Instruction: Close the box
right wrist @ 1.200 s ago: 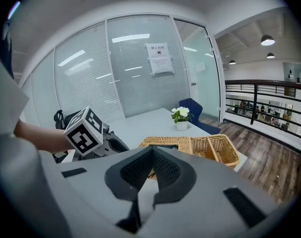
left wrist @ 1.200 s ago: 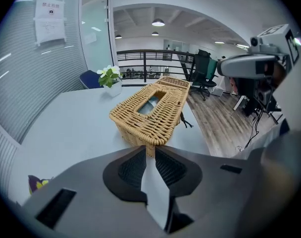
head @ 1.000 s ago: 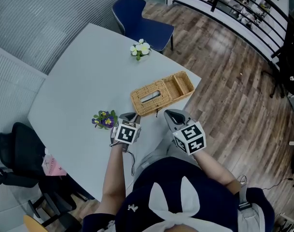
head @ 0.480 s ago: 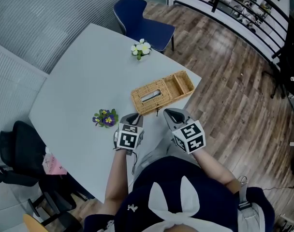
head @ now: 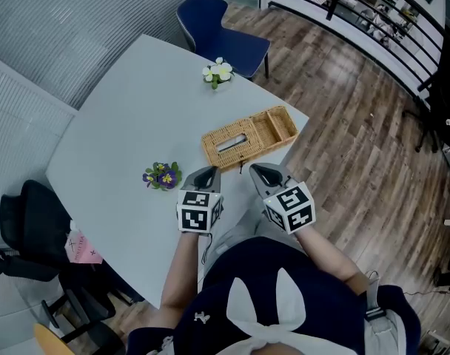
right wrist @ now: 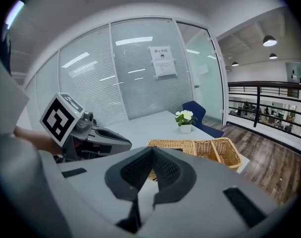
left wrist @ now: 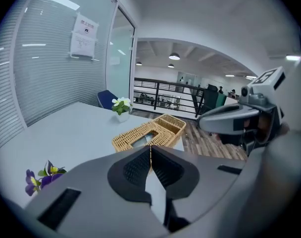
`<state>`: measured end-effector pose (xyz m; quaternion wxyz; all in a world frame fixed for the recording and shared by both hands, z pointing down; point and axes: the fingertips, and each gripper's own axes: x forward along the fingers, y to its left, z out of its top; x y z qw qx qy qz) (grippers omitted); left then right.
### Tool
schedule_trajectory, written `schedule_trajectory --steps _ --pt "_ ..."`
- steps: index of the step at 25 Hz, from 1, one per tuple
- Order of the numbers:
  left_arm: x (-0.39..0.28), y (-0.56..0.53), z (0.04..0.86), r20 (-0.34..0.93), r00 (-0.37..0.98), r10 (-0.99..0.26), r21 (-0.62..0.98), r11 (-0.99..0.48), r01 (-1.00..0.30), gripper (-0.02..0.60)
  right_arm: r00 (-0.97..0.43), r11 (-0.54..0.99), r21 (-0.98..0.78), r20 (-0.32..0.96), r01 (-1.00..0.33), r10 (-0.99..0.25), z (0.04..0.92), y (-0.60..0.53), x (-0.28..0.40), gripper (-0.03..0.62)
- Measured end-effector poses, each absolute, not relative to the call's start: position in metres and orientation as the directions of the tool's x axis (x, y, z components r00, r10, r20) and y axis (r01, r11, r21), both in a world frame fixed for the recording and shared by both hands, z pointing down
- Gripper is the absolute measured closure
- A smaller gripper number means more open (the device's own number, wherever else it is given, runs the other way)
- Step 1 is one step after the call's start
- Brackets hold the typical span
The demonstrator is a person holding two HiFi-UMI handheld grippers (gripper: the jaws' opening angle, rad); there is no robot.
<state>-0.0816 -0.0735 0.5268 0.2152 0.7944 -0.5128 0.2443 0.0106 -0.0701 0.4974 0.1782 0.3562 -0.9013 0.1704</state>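
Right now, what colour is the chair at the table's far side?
The chair is dark blue, clearest in the head view.

A pale grey table (head: 121, 117) is filling the middle of the head view, with a blue chair (head: 223, 34) standing at its 12 o'clock edge and a black chair (head: 29, 224) sitting at 8 o'clock. Wood-plank floor (head: 358, 139) is stretching toward 3 o'clock, a black railing (right wrist: 256, 103) running along 1 o'clock. Blind-lined glass walls (right wrist: 91, 83) are closing off 10 o'clock, and round ceiling lamps (left wrist: 174, 57) are glowing beyond.
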Motion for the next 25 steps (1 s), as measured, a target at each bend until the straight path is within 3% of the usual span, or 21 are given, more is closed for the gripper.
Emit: schedule_trajectory --steps 9,25 --pt "-0.065 -0.073 0.497 0.527 0.376 -0.762 0.146 -0.354 -0.924 0.555 -0.695 0.698 -0.173 0.407 -0.695 -0.592 0.479 -0.068 0.01 0.591" --pt "-0.044 -0.07 0.478 0.491 0.409 -0.769 0.154 -0.385 -0.91 0.555 -0.706 0.71 -0.161 0.383 -0.686 -0.595 0.467 -0.063 0.013 0.591"
